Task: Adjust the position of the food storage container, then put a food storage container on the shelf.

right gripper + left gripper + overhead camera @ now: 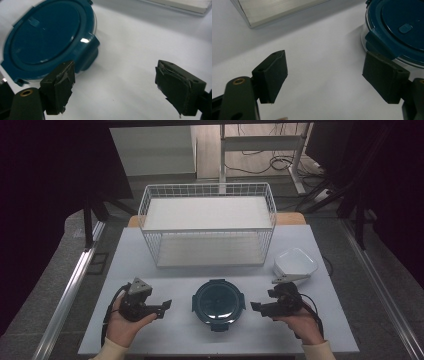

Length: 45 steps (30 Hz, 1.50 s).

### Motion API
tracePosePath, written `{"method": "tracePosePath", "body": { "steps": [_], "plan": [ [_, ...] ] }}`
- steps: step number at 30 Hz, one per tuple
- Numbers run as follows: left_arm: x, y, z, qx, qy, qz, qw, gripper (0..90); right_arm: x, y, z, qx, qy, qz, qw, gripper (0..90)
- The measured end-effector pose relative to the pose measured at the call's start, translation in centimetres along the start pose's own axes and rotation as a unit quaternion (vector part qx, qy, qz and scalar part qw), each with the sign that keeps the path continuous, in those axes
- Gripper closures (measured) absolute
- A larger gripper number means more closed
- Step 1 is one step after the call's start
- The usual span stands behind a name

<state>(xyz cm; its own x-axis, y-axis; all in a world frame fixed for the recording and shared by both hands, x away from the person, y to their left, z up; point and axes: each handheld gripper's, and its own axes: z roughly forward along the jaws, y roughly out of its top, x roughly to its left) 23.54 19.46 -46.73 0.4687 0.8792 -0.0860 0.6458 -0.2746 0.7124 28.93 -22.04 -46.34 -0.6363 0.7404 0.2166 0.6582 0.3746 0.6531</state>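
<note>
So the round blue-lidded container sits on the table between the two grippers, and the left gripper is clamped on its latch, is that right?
Not quite: the left gripper is open, with nothing between its jaws, as the left gripper view shows. The container does sit on the table between the left gripper and the right gripper, its latch just beyond one pad.

The round container [218, 301] has a dark teal lid [47, 40] over a clear base. Both grippers, left [165, 306] and right [256, 307], are black, and the left carries a grey plate. The wire basket [207, 222] is white, in a grid pattern. The bowl [295, 261] is white. The table [150, 280] is pale grey-white.
</note>
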Motion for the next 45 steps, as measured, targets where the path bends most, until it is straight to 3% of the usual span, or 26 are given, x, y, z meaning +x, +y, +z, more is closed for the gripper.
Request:
{"method": "tracePosePath", "body": {
  "steps": [5,9,15,20,27,30,33,34,35,38,40,45],
  "plan": [
    [0.0,0.0,0.1,-0.003,-0.005,-0.011,0.9999,17.7,0.0,0.0,-0.2,-0.013,0.006,0.013,0.9998,15.7],
    [0.1,0.1,0.5,-0.005,-0.028,-0.034,0.9990,17.1,0.1,0.0,-0.1,-0.014,0.013,0.028,0.9994,15.6],
    [-0.2,0.3,0.8,-0.002,-0.035,-0.037,0.9987,16.7,0.5,-0.1,0.2,-0.011,0.030,0.051,0.9982,16.0],
    [-0.7,0.7,0.7,-0.016,-0.043,-0.037,0.9983,17.7,0.8,0.1,0.3,-0.012,0.035,0.051,0.9980,15.7],
    [-1.8,1.5,1.7,0.002,-0.071,-0.044,0.9965,19.5,1.2,0.4,0.6,-0.008,0.045,0.058,0.9973,15.5],
    [-2.0,2.3,2.2,0.008,-0.103,-0.064,0.9926,19.1,1.2,1.0,0.7,-0.009,0.050,0.059,0.9970,15.1],
    [-2.2,3.1,2.9,0.015,-0.117,-0.073,0.9903,15.5,1.1,1.6,1.1,-0.008,0.054,0.062,0.9966,14.2],
    [-2.4,3.4,3.4,0.014,-0.128,-0.083,0.9882,13.6,1.2,1.8,1.6,-0.003,0.053,0.063,0.9966,13.6],
    [-2.4,3.4,3.4,0.014,-0.128,-0.083,0.9882,13.2,1.2,1.8,1.6,-0.003,0.053,0.063,0.9966,13.6],
    [-2.6,3.5,3.9,0.017,-0.147,-0.091,0.9848,12.9,1.4,1.8,2.3,0.007,0.055,0.066,0.9963,13.0],
    [-2.6,3.4,4.3,0.023,-0.168,-0.101,0.9804,12.1,1.7,2.0,3.1,0.017,0.060,0.074,0.9954,12.6],
    [-2.4,3.1,5.2,0.033,-0.176,-0.121,0.9763,11.2,2.0,2.2,4.0,0.020,0.070,0.086,0.9936,12.0]
  ]
}}
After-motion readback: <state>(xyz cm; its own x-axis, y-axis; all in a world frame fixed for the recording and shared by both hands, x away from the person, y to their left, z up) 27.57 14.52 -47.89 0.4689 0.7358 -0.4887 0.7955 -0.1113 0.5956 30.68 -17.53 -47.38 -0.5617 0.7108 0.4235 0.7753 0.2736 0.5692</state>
